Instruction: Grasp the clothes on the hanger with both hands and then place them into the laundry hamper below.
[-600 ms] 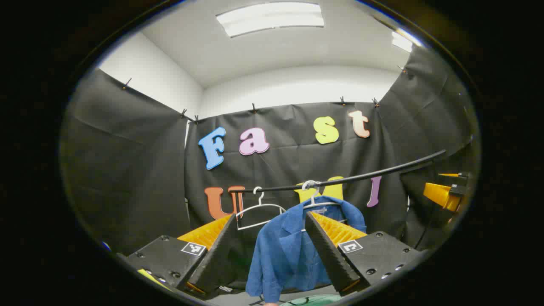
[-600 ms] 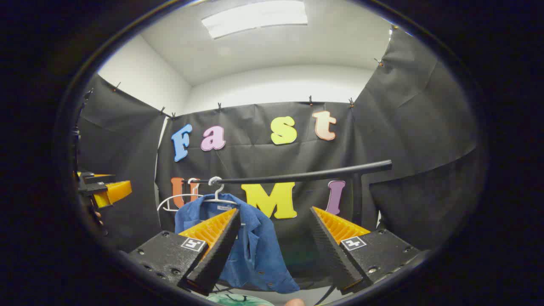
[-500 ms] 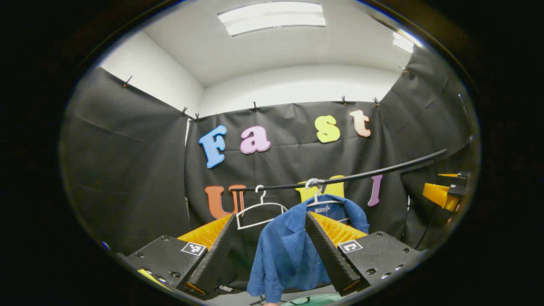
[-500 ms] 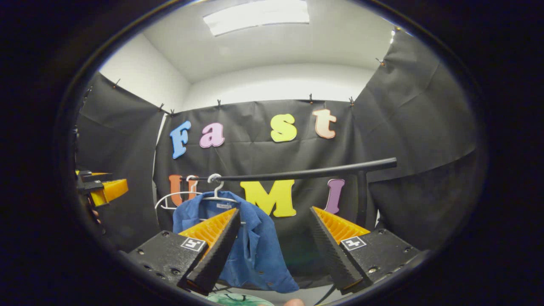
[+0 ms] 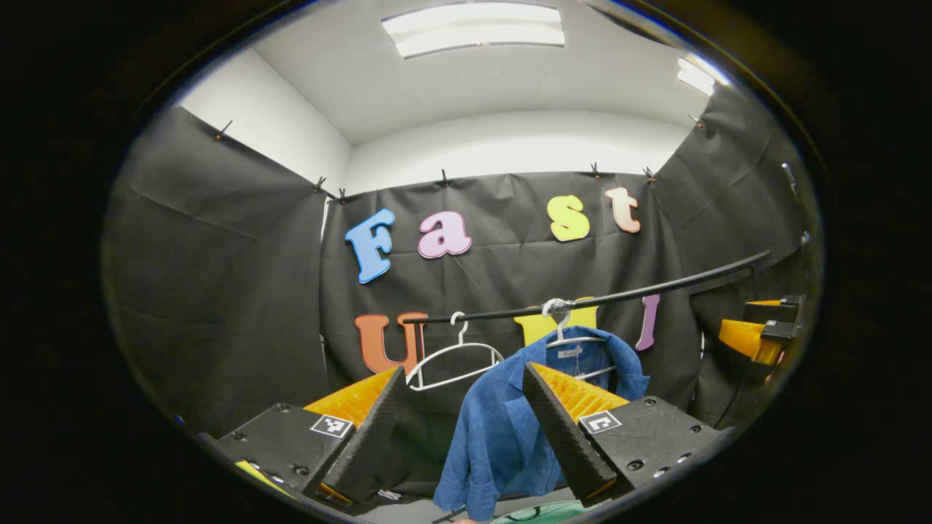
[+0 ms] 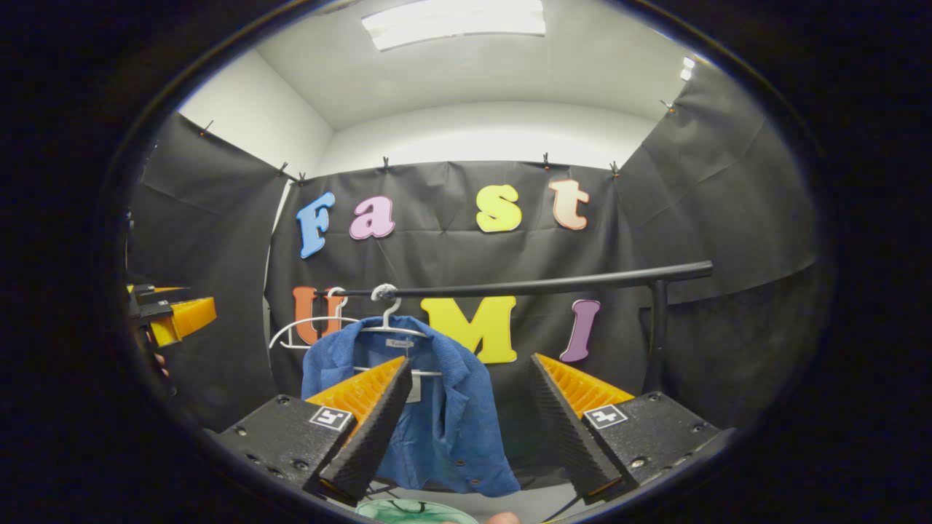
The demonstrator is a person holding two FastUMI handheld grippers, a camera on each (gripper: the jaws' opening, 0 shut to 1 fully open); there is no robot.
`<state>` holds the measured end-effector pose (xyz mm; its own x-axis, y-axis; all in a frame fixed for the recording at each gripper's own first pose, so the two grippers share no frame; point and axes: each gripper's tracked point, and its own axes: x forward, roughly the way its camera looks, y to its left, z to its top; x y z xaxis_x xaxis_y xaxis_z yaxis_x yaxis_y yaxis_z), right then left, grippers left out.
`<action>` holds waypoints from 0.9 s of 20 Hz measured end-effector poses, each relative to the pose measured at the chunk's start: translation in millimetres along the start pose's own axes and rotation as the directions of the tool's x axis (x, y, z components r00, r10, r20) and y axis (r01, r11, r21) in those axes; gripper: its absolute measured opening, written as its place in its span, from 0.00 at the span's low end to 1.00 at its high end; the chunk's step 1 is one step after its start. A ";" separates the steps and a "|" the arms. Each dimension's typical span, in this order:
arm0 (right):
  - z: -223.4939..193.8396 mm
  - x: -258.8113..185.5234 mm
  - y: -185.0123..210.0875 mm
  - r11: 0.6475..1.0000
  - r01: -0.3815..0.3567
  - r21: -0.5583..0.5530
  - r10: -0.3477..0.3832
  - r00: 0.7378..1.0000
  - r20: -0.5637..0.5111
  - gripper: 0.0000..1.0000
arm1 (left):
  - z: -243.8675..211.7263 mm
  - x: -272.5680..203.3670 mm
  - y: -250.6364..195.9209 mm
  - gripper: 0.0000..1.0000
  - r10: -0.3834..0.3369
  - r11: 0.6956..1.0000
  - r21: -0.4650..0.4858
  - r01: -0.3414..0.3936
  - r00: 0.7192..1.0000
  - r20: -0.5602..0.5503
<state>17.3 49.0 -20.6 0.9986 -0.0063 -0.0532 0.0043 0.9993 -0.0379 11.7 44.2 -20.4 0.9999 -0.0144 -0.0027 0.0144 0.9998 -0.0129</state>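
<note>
Ahead of my left claw (image 5: 459, 429), released and holding nothing, the blue shirt (image 5: 502, 429) hangs on a white hanger (image 5: 575, 338) from the black rail (image 5: 655, 290). My right claw (image 6: 466, 422) gapes too, the shirt behind its left finger, apart. Below peeks the green hamper (image 6: 411, 511).

Black cloth wall (image 5: 218, 291) spans centre frame, clipped along its top edge. White wall (image 5: 510, 145) above. Ceiling light panel (image 5: 473, 29) lit, top centre; grey floor (image 6: 510, 502) at bottom.
</note>
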 end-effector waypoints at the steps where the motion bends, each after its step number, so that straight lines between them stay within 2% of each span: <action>1: -1.1 2.0 2.5 1.000 0.003 -0.004 -0.003 1.000 -0.003 0.99 | -1.9 0.6 1.8 0.98 0.001 1.000 -0.001 -0.001 1.000 -0.001; 5: -12.6 14.1 11.4 1.000 0.024 -0.019 -0.025 0.999 -0.029 0.99 | -16.2 3.9 8.1 0.98 0.003 1.000 -0.016 -0.004 1.000 -0.013; 9: -26.4 28.6 18.5 0.996 0.074 -0.055 -0.077 0.996 -0.052 1.00 | -30.8 10.9 12.6 0.98 -0.005 1.000 -0.030 0.005 1.000 -0.002; 13: -43.3 40.5 35.2 0.992 0.107 -0.071 -0.114 0.989 -0.090 0.99 | -52.6 23.7 -3.1 0.98 -0.104 0.993 -0.055 0.103 0.994 -0.027; 18: -67.8 55.3 39.0 0.987 0.143 -0.079 -0.154 0.975 -0.161 1.00 | -87.8 40.8 -34.5 0.99 -0.229 0.972 -0.084 0.222 0.969 -0.094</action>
<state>69.1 85.0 -92.8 0.9643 -0.1661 -0.2064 0.1427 0.9820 -0.1236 51.7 8.0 -107.9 0.9652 -0.2442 -0.0937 0.2353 0.9671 -0.0969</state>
